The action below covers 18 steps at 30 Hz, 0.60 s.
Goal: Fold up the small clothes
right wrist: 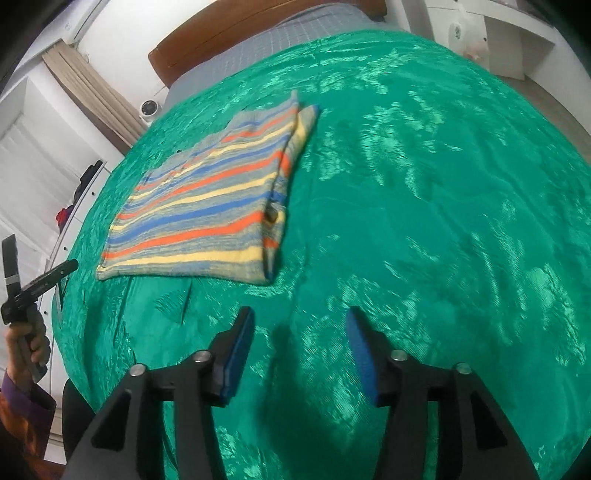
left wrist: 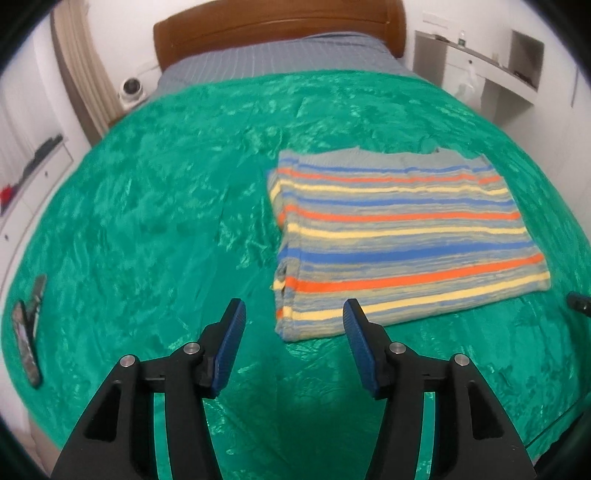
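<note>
A striped sweater (left wrist: 402, 236) lies folded into a neat block on the green blanket (left wrist: 147, 206) that covers the bed. Its stripes are orange, yellow, blue and grey. The left hand-held gripper (left wrist: 293, 321) is open with nothing between its blue pads, and it hangs just beside the near left corner of the sweater. The right hand-held gripper (right wrist: 301, 328) is open and empty too, over bare blanket, apart from the sweater. A brown headboard (left wrist: 277, 26) stands at the far end. A small white camera (left wrist: 130, 89) sits by the curtain (left wrist: 79, 62). Two flat dark things (left wrist: 27, 332) lie at the blanket's left edge.
</note>
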Tool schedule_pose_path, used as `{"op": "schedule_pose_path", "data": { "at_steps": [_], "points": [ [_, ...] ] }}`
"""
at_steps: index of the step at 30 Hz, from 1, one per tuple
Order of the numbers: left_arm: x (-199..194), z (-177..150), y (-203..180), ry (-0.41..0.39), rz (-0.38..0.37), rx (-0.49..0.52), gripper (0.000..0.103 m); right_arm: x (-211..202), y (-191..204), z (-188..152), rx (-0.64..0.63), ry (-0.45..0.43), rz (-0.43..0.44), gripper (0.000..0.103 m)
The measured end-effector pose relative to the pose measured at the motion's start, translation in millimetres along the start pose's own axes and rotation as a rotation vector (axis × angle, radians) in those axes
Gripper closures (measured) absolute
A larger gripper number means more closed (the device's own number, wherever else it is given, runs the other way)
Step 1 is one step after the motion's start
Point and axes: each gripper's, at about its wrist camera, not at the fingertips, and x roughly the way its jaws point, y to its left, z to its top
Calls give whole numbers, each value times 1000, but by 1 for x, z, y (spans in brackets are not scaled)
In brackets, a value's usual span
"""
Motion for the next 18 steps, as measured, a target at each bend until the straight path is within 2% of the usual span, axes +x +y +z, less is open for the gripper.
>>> {"op": "schedule_pose_path", "data": {
  "at_steps": [1, 5, 8, 11, 14, 16, 18],
  "points": [
    [-1, 1, -3, -4, 3, 9, 44, -1, -1, -2, 5, -4, 0, 36],
    [-2, -1, -21, -17, 13, 49, 35, -1, -2, -2, 11, -13, 6, 35],
    [3, -3, -52, -13, -46, 105, 30, 0, -2, 7, 3, -23, 13, 35],
    [16, -9, -117, -11, -139, 240, 30, 1, -6, 26, 4, -55, 23, 35],
    [29, -13, -179, -19, -198, 382, 30, 5, -14, 48, 13, -77, 47, 34],
    [39, -14, -224, -31, -245, 472, 30, 13, -19, 65, 23, -72, 92, 34],
    [50, -13, -262, -50, -238, 538, 28, 25, -24, 82, 43, -51, 164, 34]
  ]
}}
